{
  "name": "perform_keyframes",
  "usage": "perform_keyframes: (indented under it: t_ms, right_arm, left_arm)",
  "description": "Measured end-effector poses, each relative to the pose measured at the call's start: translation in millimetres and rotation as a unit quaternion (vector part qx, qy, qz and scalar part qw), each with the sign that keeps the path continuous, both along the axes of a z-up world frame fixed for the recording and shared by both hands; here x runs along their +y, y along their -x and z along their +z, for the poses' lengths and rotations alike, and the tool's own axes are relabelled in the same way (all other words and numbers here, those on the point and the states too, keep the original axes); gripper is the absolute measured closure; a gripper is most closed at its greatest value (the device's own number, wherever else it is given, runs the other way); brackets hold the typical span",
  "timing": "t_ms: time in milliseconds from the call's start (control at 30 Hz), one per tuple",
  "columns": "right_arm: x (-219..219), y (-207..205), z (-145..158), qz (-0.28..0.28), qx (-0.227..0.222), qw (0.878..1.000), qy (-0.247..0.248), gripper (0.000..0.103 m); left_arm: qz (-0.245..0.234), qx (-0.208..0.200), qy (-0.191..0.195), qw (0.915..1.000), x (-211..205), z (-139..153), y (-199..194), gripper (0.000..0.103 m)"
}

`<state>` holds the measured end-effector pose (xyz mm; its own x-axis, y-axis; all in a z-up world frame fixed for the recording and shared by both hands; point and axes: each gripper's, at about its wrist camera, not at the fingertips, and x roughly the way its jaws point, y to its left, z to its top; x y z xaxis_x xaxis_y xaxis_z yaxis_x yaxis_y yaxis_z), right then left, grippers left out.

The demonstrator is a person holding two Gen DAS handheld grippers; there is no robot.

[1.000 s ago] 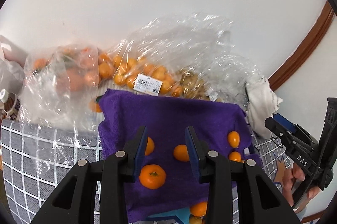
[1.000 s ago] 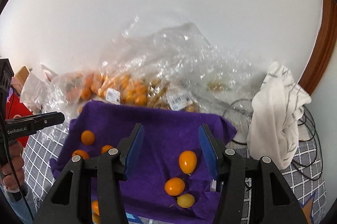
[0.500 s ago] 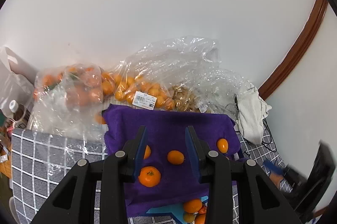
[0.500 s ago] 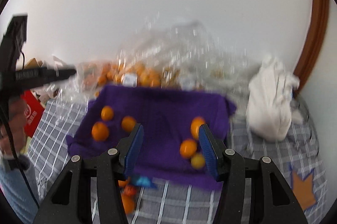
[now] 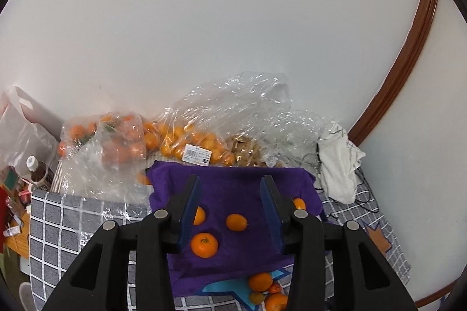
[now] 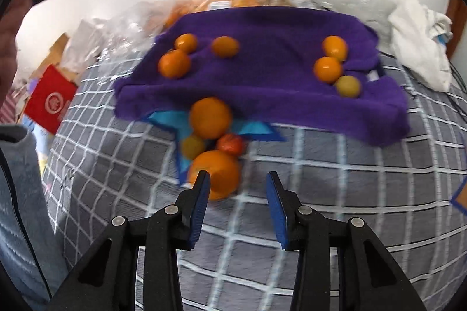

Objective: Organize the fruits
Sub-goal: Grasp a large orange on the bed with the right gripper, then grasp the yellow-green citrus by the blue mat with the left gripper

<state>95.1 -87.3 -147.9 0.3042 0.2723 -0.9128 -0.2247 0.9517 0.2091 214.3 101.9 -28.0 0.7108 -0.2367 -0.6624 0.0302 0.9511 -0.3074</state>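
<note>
A purple cloth (image 5: 233, 194) (image 6: 277, 54) lies on a grey checked cover. On it rest a mandarin (image 5: 204, 245), a kumquat (image 5: 236, 222) and several more small orange fruits (image 6: 331, 68). At its near edge a cluster sits on a blue star patch: two large oranges (image 6: 210, 116) (image 6: 219, 173), a yellow fruit (image 6: 192, 146) and a red one (image 6: 232, 144). My left gripper (image 5: 230, 179) hovers above the cloth, jaws opening, nothing between them. My right gripper (image 6: 238, 175) points down at the cover, jaws closing on nothing. The nearer orange lies just beyond its left fingertip (image 6: 202, 179).
Clear plastic bags of oranges (image 5: 186, 141) are piled against the white wall behind the cloth. A white rag (image 5: 335, 165) and cables lie at the right. A bottle (image 5: 36, 170) and a red box (image 6: 49, 100) stand off the left edge. A grey sleeve (image 6: 20, 194) fills the left.
My left gripper rose and drew back, so the cloth looks smaller, and the right gripper left its view. My right gripper swung down to the fruit cluster at the cloth's near edge, its jaws narrower.
</note>
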Motion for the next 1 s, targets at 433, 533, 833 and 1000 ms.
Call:
perform_keyframes:
  t_ms: [433,533,833,1000]
  right_arm:
    - [17,1,-16,0.016,-0.021,0.999,0.034,0.061]
    - [3,9,-6,0.012,-0.037,0.999,0.024,0.061]
    - [-73,33,4,-0.065,-0.052,0.996,0.037,0.061]
    - [-110,48,1,-0.100,-0.058,0.992,0.055,0.061]
  left_arm:
    - [-0.037,0.007,-0.016,0.9992,-35,21,38,0.063]
    - [-0.037,0.021,-0.038,0.9984,-42,10,47,0.063]
    - [-0.059,0.121,-0.023,0.9906,-56,-105,92,0.061]
    - [-0.063,0.151,-0.048,0.9853,-77,-141,108,0.061]
